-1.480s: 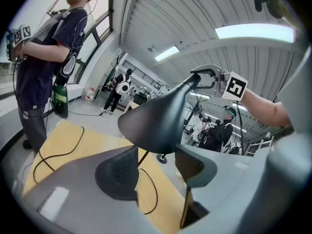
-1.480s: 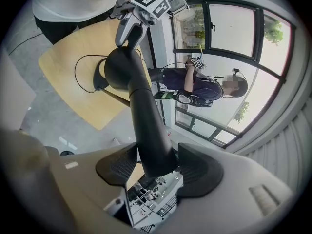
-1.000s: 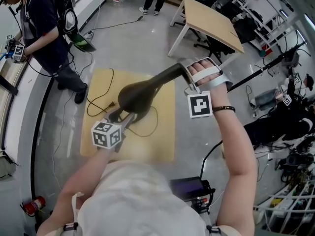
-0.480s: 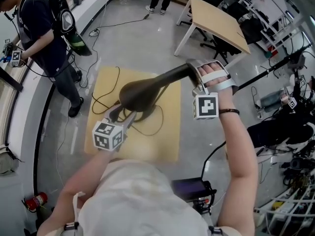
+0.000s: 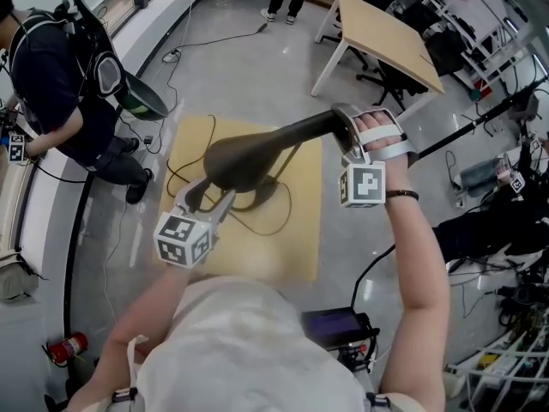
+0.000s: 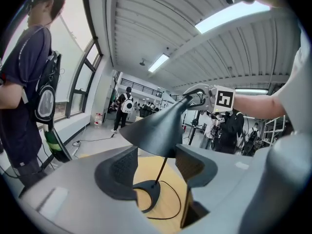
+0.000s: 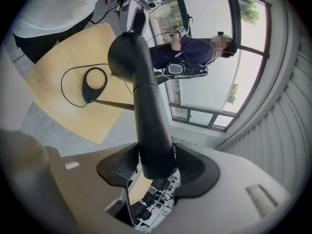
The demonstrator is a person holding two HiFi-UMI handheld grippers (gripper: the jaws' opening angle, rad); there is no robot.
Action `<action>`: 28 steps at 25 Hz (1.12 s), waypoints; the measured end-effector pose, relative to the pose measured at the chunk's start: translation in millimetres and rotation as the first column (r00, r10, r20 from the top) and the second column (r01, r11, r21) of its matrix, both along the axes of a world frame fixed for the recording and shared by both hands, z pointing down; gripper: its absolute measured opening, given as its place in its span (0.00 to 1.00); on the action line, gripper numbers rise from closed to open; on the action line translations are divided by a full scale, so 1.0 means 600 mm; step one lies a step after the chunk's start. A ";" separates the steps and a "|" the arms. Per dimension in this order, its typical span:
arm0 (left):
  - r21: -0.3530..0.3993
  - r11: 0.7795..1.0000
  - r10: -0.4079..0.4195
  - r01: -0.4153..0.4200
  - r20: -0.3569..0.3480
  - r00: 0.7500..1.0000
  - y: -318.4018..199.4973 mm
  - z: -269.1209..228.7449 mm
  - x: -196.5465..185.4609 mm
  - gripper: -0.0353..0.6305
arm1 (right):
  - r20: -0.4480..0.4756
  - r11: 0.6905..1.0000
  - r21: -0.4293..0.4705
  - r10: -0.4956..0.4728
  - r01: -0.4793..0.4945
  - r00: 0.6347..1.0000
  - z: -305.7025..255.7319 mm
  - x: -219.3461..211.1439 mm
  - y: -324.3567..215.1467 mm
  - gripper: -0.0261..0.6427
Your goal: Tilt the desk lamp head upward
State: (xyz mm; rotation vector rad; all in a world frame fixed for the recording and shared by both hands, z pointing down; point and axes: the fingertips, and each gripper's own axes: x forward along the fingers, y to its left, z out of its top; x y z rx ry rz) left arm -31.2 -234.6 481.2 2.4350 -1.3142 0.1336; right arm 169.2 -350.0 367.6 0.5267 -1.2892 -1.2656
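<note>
Grey workshop floor, a pale wooden counter (image 5: 304,243) in the middle of it. A bystander (image 5: 60,84) stands at the far left, well clear.

Lamp: the black base (image 6: 146,191) sits on the counter, a thin stem (image 6: 163,169) rises from it, and a cord (image 5: 176,174) loops loose over the wood. The lamp head (image 5: 257,153), a dark cone, is held above the counter. Its wide mouth is to the left and nearer, its narrow neck runs off to the right.

Right hand-held gripper (image 7: 155,167): clamped on the narrow neck of the lamp head, pads hard against both sides.

Left hand-held gripper (image 6: 156,162): jaws apart, tips up at the rim of the wide mouth. The rim sits between the tips, and no squeeze on it is evident.

Judgement: the tilt is in progress, the right steering the neck, the left ready to support or lift the mouth.

Risks from here:
- The neck is smooth and tapered. A turning load may let it slide through the right pads toward the thin end.
- The left tips have only an edge contact. An upward push off-centre may skate off the rim and let the head drop.
- The stem is slender. If the two hands work against each other, the load goes into the stem or the joint rather than the tilt.
- Lifting instead of pivoting could raise the base off the counter or tip the lamp, and the cord could then drag.
</note>
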 end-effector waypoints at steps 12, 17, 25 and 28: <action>0.111 0.992 -0.065 0.060 0.048 0.997 0.003 -0.060 -0.038 0.43 | 0.094 0.999 -0.022 0.041 -0.039 0.995 0.024 -0.005 0.001 0.40; 0.159 0.986 -0.070 0.058 0.071 0.995 -0.004 -0.090 -0.036 0.44 | 0.122 0.997 -0.032 0.069 -0.066 0.990 0.027 0.008 0.005 0.39; 0.212 0.976 -0.075 0.055 0.090 0.993 -0.024 -0.127 -0.053 0.45 | 0.178 0.994 -0.053 0.105 -0.097 0.978 0.039 0.009 0.013 0.38; 0.234 0.971 -0.079 0.055 0.094 0.992 -0.035 -0.142 -0.049 0.45 | 0.203 0.992 -0.059 0.120 -0.110 0.972 0.041 0.017 0.013 0.38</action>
